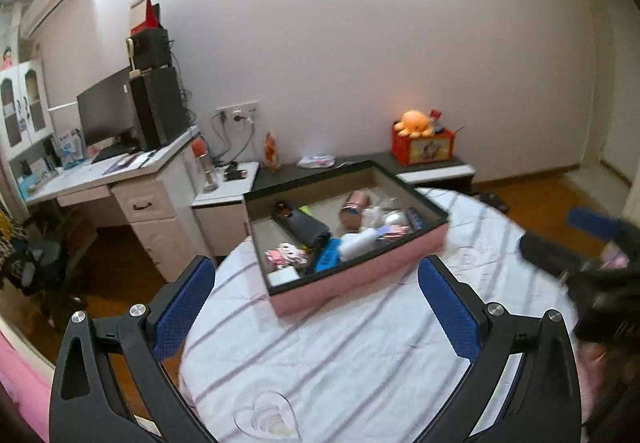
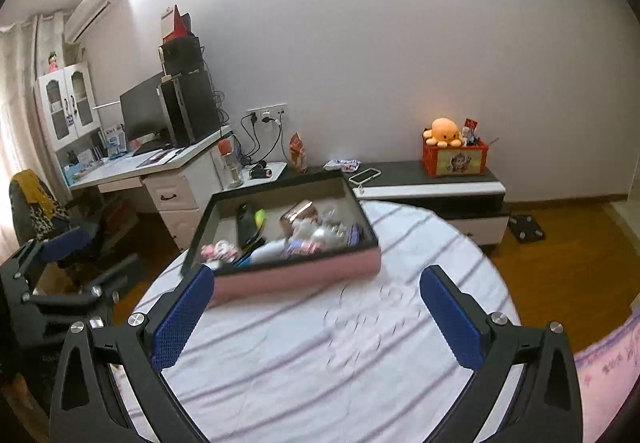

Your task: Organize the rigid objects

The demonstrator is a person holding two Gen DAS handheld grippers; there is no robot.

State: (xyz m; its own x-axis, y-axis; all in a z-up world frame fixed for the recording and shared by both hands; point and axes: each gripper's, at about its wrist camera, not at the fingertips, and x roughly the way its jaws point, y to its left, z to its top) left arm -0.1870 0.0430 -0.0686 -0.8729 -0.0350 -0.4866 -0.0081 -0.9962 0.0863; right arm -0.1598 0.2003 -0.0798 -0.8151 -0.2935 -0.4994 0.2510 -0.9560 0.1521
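Note:
A pink box with a black rim stands at the far side of a round table with a striped white cloth. It holds several small items: a copper can, a black case, a white bottle and a blue piece. My left gripper is open and empty above the cloth, in front of the box. My right gripper is open and empty, also short of the box. The right gripper shows blurred at the right edge of the left wrist view.
A desk with a monitor and computer tower stands at the back left. A low black-and-white cabinet carries a red crate with an orange plush octopus. A chair is at the left. Wooden floor surrounds the table.

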